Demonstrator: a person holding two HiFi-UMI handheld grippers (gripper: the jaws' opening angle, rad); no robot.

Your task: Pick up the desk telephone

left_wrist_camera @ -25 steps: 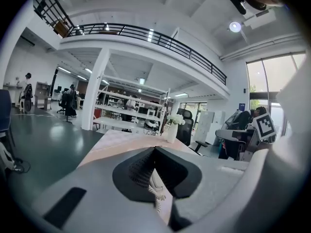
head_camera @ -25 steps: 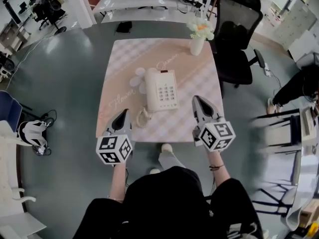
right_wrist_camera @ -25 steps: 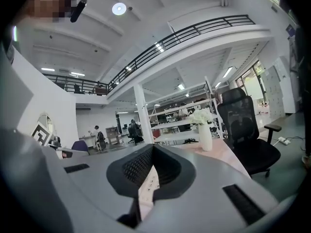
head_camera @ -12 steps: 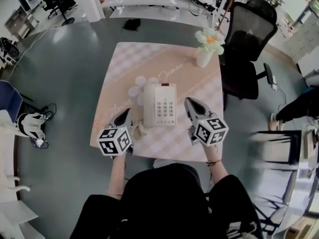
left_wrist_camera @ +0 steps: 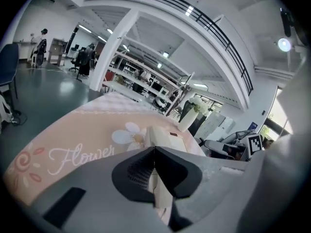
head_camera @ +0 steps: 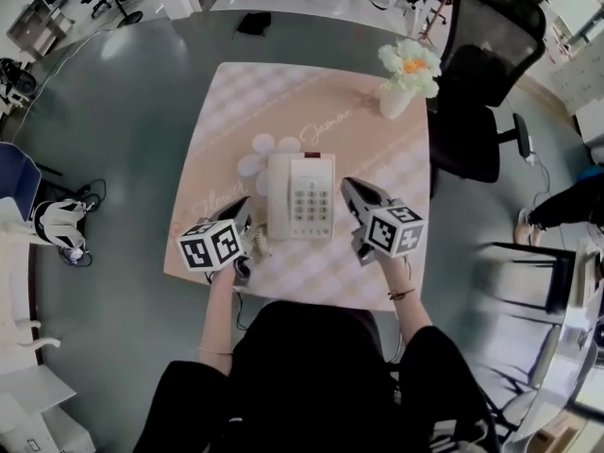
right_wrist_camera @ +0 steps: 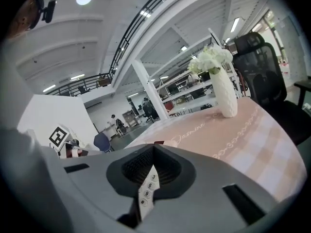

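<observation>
At the centre of the table [head_camera: 236, 102] the desk telephone [head_camera: 300, 194] lies flat. The left gripper [head_camera: 242, 215] is just beside its near-left edge and the right gripper [head_camera: 351, 190] is at its right. Both tongs are pressed together, empty. This looks like the approach; next they must spread to clasp it.

The person wears a loose black top [head_camera: 311, 366] that leaves the forearms bare, and a thin dark band [head_camera: 401, 293] circles the right wrist. The left tool [head_camera: 244, 206] and the right tool [head_camera: 347, 187] are matte grey plastic, each tapering to a pointed beak lined with dark ribbed pads [left_wrist_camera: 141, 171]. At each tool's near end sits a white cube printed with black square markers: the left cube [head_camera: 212, 245] and the right cube [head_camera: 392, 229].
</observation>
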